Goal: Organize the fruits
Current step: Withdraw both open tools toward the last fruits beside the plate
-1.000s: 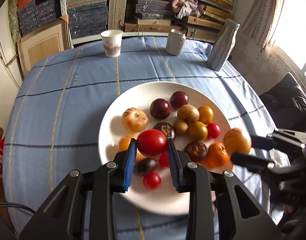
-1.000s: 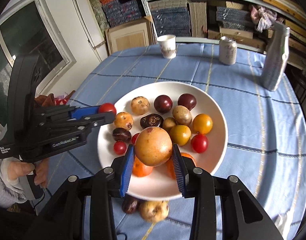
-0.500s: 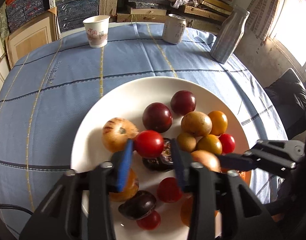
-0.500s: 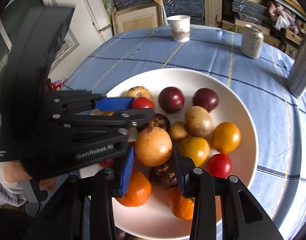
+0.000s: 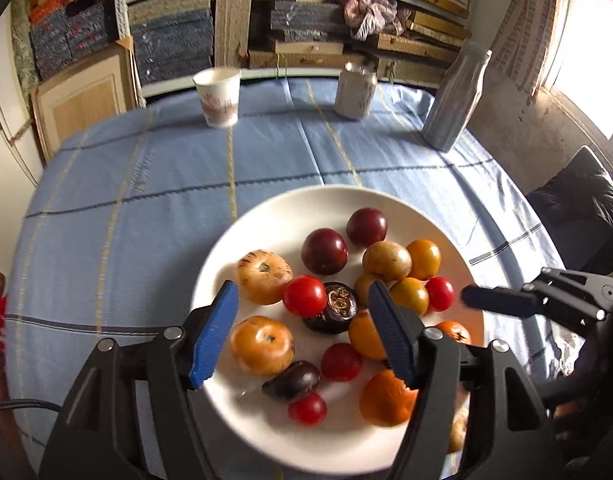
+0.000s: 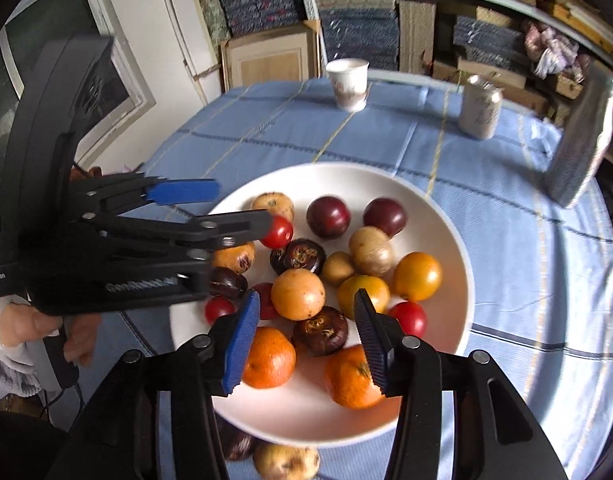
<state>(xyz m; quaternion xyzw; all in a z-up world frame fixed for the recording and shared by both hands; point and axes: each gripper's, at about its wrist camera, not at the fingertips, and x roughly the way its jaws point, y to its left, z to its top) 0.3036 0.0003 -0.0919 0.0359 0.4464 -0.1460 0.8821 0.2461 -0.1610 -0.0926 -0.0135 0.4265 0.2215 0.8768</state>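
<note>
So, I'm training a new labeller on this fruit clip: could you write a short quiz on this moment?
1. True or false: the left hand-held gripper is clamped on the red tomato.
2. Which stands farthest right at the table's far edge? A) paper cup B) can C) grey bottle
3. Fill in: two fruits lie off the white ____, on the cloth.

Key:
1. False; its jaws are opening, and the tomato rests on the plate.
2. C
3. plate
</note>
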